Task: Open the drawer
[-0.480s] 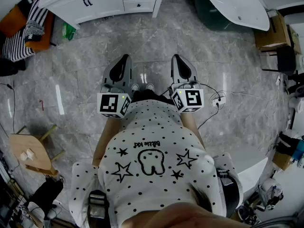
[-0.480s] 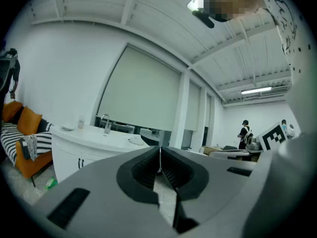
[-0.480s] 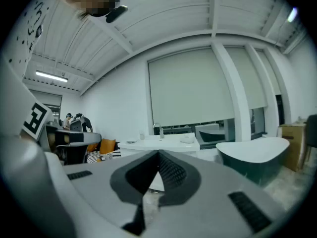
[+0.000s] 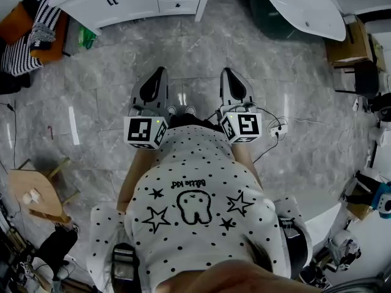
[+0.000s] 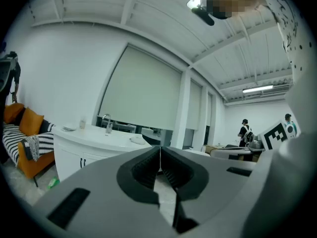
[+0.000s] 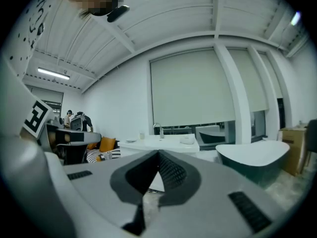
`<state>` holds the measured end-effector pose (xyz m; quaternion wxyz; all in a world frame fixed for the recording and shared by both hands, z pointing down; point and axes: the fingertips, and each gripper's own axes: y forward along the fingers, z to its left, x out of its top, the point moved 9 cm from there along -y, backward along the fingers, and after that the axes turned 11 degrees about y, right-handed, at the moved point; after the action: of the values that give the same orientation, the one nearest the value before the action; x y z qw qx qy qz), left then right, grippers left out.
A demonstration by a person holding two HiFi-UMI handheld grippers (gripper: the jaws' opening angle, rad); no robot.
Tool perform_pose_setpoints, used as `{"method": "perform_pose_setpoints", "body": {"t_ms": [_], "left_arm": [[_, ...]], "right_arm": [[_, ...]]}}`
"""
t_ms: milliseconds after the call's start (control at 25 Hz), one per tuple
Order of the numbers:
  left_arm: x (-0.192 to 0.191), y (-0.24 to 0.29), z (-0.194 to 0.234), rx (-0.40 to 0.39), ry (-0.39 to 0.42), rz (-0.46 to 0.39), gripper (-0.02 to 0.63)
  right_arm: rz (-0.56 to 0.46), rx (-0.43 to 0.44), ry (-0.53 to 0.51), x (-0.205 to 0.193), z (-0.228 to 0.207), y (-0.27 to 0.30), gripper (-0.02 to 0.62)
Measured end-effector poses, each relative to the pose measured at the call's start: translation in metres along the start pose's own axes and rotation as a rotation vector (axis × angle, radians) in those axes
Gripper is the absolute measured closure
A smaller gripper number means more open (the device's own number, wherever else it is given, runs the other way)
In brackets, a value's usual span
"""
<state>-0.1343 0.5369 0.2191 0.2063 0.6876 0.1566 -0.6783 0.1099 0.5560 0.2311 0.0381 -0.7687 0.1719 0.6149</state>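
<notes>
Grey marbled floor (image 4: pixel 201 60) fills the head view. At upper left an orange sofa (image 4: pixel 13 23) carries a black-and-white striped blanket (image 4: pixel 18 55). A small green object (image 4: pixel 88 39), perhaps a bag, lies on the floor near it. A wooden stool (image 4: pixel 33 194) stands at lower left. A white-rimmed bathtub (image 4: pixel 305 5) sits at upper right, with a cardboard box (image 4: pixel 349 41) just beside it. A white power strip (image 4: pixel 278 128) lies on the floor.

A: Head camera position?
B: On the person's head, aimed steeply down at the floor (image 4: pixel 201 54); cabinet (image 4: pixel 131 2) far off at the top edge.
A: Tool cameras?
B: One rides the left tool (image 4: pixel 160 73), one the right tool (image 4: pixel 227 72). Both sit low and roughly level, facing along their jaws toward the cabinet, well away. All three views share it.
</notes>
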Motion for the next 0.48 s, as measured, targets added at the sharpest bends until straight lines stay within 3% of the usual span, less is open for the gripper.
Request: {"method": "perform_pose_setpoints", "body": {"t_ms": [480], "left_arm": [[-0.004,0.001,-0.013,0.018,0.030,0.015,0.595]], "right_arm": [[-0.008,0.044,-0.032,-0.001,-0.004,-0.006,0.581]]}}
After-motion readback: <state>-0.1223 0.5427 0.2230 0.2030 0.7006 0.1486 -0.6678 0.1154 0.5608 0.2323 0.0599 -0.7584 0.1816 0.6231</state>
